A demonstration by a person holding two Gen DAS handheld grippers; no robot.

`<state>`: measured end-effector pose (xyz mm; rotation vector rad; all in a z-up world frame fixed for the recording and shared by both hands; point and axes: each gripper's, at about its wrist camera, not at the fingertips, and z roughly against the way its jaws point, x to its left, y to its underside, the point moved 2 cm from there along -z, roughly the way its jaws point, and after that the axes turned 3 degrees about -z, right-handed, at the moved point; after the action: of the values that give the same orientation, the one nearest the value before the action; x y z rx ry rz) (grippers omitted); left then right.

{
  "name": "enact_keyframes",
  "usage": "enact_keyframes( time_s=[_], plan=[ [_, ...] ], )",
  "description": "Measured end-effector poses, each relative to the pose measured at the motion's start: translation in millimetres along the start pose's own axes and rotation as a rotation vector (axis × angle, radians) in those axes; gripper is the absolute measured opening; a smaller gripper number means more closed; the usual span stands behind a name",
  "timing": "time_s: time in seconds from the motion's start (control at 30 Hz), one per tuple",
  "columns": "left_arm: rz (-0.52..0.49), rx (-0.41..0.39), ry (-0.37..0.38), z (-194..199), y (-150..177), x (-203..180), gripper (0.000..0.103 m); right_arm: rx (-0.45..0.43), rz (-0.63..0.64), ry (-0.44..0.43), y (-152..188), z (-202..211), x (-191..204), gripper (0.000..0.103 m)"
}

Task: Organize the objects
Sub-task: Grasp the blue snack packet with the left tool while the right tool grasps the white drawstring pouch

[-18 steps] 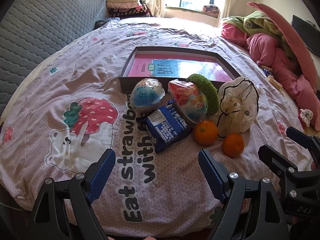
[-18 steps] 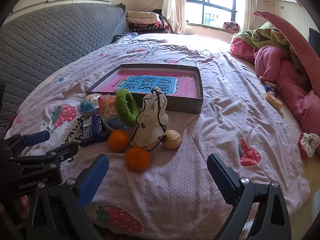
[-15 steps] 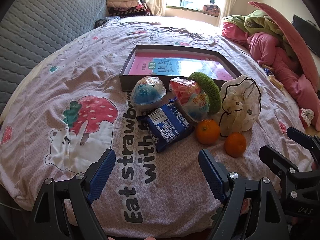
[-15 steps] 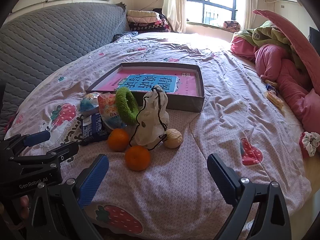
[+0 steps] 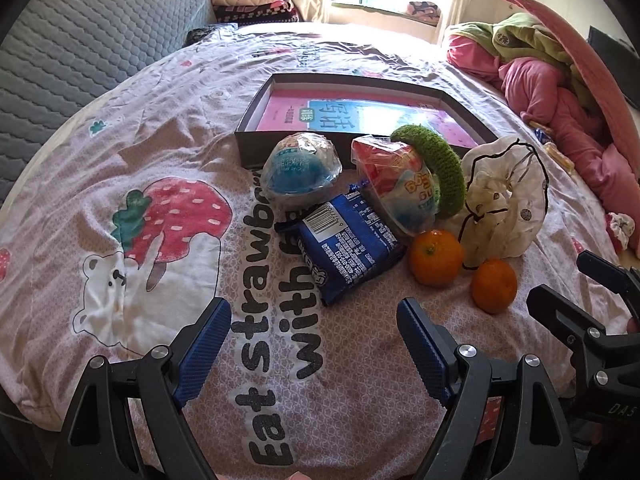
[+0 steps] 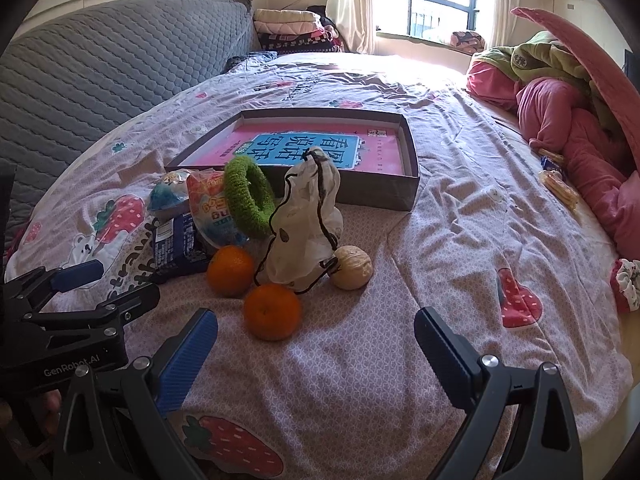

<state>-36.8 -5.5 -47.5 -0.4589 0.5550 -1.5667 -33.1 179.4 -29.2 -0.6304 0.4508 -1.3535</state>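
Sunlit barred window [image 6: 424, 4] with cream curtains [image 6: 352, 0] behind a bed [image 6: 460, 184]; grey quilted headboard [image 6: 100, 64] at left.

Both wrist views — angled down, near, sharing bedspread [image 5: 120, 160] clutter.

Bedsheet [image 5: 120, 160]: "Eat strawb…", "with". Left claw [image 6: 76, 280], housing: "GenRobot.AI". Right claw [image 5: 580, 280], housing: "DAS". Blue snack packet [image 5: 348, 248]: barcode, digits unreadable. Book in box [image 6: 320, 148]: Chinese title.

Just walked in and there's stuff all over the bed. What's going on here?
A person holds two grippers above the bedspread, both open and empty. Nothing is picked up yet. Two oranges, a walnut, a white drawstring pouch, a green knitted ring and a blue snack packet lie clustered before a shallow grey box.
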Motion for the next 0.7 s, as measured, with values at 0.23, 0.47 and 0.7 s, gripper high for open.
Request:
enact_keyframes(
  time_s=[0.23, 0.47, 0.7],
  plan=[
    [0.028, 0.000, 0.019, -14.6, -4.9, 10.6, 0.086, 0.010, -0.024, 0.007, -2.7, -8.3, -7.8, 0.099],
    [0.018, -0.004, 0.028, -25.3, -10.1, 12.4, 0.086, 0.018, -0.018, 0.008, -5.9, -15.4, -8.7, 0.099],
    [0.000, -0.009, 0.053, -34.9, -17.1, 10.7, 0.086, 0.019, -0.004, 0.002, -14.4, -22.1, -7.6, 0.099]
  ],
)
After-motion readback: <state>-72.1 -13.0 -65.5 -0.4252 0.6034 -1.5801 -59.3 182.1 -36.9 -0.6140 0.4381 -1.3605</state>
